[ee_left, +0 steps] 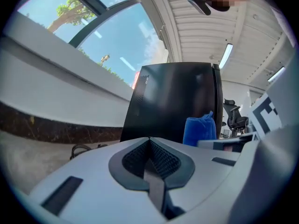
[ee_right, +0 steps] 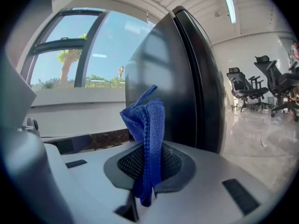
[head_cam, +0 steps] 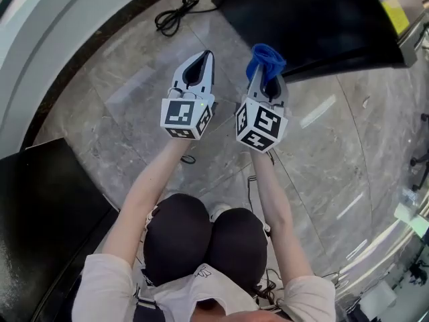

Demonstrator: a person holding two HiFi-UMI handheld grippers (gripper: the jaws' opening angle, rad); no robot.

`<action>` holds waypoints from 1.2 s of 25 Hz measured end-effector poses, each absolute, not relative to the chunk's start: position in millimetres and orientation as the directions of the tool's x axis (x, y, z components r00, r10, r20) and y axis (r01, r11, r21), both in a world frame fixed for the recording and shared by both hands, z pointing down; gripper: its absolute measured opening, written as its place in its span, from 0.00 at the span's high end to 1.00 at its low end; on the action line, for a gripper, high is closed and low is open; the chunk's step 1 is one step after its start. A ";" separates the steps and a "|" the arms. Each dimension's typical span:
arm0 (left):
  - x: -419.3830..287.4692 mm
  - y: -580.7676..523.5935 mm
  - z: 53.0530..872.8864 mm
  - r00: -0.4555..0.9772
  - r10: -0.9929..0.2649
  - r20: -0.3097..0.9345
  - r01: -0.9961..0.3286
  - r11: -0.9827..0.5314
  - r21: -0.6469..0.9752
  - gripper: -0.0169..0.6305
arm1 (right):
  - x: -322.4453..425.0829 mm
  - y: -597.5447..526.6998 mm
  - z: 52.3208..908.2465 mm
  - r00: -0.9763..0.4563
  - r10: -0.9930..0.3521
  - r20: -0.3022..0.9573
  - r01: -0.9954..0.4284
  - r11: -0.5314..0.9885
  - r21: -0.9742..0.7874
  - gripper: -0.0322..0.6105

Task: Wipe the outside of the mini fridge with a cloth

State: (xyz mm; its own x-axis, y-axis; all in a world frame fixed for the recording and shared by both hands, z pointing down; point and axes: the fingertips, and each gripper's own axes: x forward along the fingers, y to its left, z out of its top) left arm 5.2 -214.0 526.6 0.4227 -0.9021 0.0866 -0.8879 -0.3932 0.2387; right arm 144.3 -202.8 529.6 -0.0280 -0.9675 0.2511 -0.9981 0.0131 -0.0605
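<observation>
Head view is filled by a marble floor [head_cam: 134, 92], with the black mini fridge [head_cam: 315, 19] seen far right. The left gripper [head_cam: 205, 58] fingers are pressed together on nothing. The right gripper [head_cam: 267, 79] fingers are clamped on the blue cloth [head_cam: 266, 60], held near the fridge. A coiled cable [head_cam: 175, 13] is seen far left.

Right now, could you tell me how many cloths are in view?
1: the blue cloth is clamped in the right hand-held gripper, in front of the mini fridge. Others may be hidden.

Open floor [head_cam: 134, 86] lies ahead, with the mini fridge [head_cam: 301, 25] blocking one o'clock and a cable [head_cam: 175, 13] lying at eleven.
</observation>
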 end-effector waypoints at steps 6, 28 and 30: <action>-7.1 -227.7 350.8 0.438 -0.898 0.047 -0.890 -0.426 0.160 0.97 | 134.8 -207.5 371.7 -0.110 -0.953 0.284 -0.993 0.120 0.019 0.85; -27.0 -110.8 -299.9 0.375 -0.927 -0.031 -0.919 -0.376 0.123 0.97 | 97.2 -83.9 -264.2 -0.152 -0.966 0.209 -0.988 0.145 -0.049 0.85; -28.8 -95.7 -306.5 0.373 -0.928 -0.029 -0.921 -0.373 0.108 0.97 | 96.0 -74.0 -277.7 -0.171 -0.968 0.186 -0.985 0.169 -0.027 0.85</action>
